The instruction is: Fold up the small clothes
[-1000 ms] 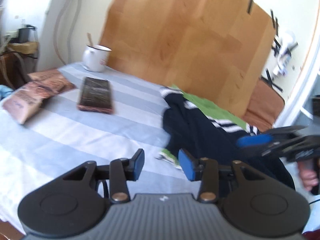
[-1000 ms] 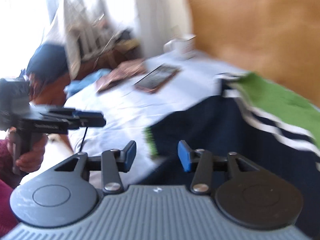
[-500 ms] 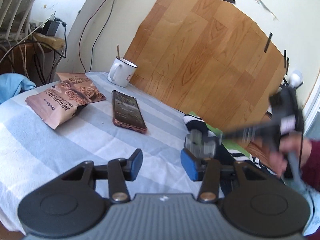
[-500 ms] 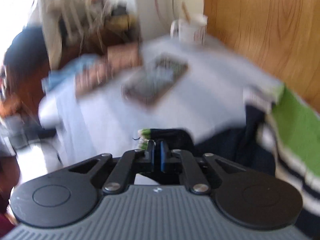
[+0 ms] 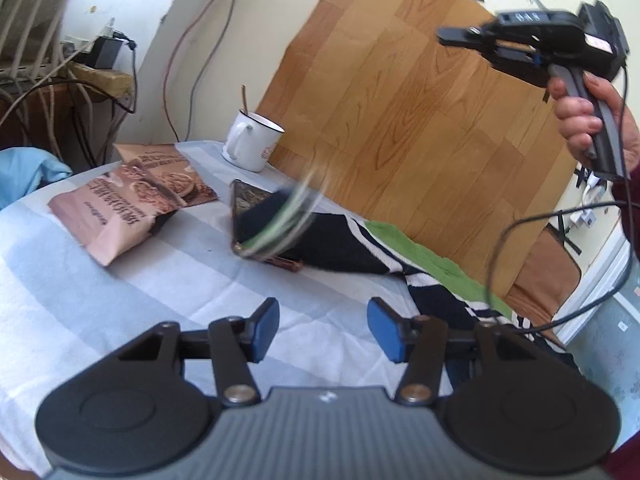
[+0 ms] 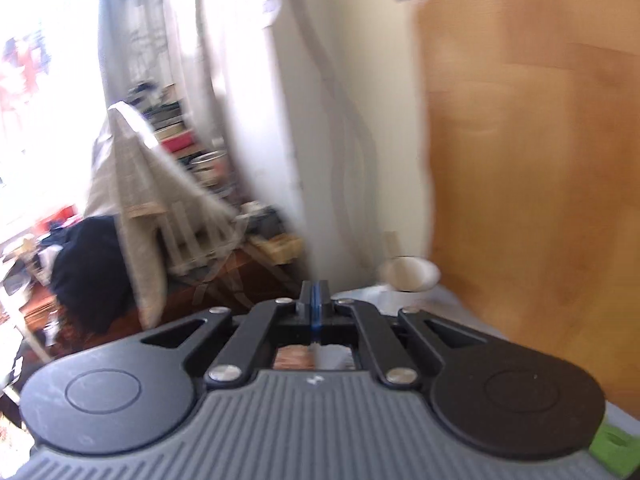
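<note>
Navy knit garment (image 5: 344, 244) with white stripes and a green band sprawls along the striped tablecloth's (image 5: 120, 300) far right side, against the wood-grain panel (image 5: 420, 120).
Its blurred cuff lies over the dark phone (image 5: 244, 200); snack bags (image 5: 120, 208) and an enamel mug (image 5: 250, 142) crowd the far corner, leaving bare cloth nearer. The left gripper (image 5: 323, 330) hovers low, blue pads parted around nothing, jaws just widening. The right gripper (image 6: 316, 306), raised high in a hand (image 5: 588, 120), is clamped tight; no fabric shows between its pads.

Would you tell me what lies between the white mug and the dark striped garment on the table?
In the left wrist view, a phone, partly under the garment's blurred sleeve, lies between it and the mug.
</note>
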The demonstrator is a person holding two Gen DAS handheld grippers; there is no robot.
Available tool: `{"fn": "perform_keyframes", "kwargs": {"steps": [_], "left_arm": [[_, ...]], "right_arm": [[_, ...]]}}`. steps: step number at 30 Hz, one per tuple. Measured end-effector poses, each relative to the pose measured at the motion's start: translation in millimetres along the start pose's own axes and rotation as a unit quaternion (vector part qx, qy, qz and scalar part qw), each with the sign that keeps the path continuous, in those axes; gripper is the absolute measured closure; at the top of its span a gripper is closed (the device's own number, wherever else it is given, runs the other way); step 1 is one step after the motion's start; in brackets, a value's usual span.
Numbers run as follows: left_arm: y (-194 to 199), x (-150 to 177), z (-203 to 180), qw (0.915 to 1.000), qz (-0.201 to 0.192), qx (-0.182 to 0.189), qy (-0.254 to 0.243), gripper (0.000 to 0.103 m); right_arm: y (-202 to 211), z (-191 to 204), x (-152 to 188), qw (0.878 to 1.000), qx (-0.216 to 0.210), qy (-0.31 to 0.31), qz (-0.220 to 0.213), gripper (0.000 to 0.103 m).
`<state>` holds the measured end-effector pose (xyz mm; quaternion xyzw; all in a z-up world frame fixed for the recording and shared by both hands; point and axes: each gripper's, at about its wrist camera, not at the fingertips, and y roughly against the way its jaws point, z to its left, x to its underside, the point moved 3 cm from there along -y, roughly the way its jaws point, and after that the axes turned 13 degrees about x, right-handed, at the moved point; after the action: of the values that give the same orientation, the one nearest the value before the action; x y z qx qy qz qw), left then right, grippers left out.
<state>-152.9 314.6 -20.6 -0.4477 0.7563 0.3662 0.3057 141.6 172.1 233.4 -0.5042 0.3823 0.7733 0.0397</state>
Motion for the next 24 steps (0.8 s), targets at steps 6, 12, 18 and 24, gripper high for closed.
{"fn": "perform_keyframes", "kwargs": {"steps": [6,12,18,24], "left_arm": [[-22.1,-8.1,-17.0,0.9997,0.009,-0.001,-0.023,0.053],[-3.9,0.3,-19.2,0.9993,-0.008,-0.034,-0.016,0.049],[22.4,4.8,6.8,0.9976,-0.017,-0.065,0.019,0.048],[20.1,1.1,22.2,0.9984,-0.015,-0.051,0.018,0.048]], "right_arm": [[-4.0,-21.1,67.9,0.997,0.046,0.018,0.062,0.093],[-55.1,49.6,126.6,0.989,-0.044,0.035,0.134,0.065],[-113.6,80.7,150.2,0.974,-0.067,-0.073,0.205,0.063],[-120.0,70.1,161.7,0.957,-0.064,-0.145,0.241,0.064]]}}
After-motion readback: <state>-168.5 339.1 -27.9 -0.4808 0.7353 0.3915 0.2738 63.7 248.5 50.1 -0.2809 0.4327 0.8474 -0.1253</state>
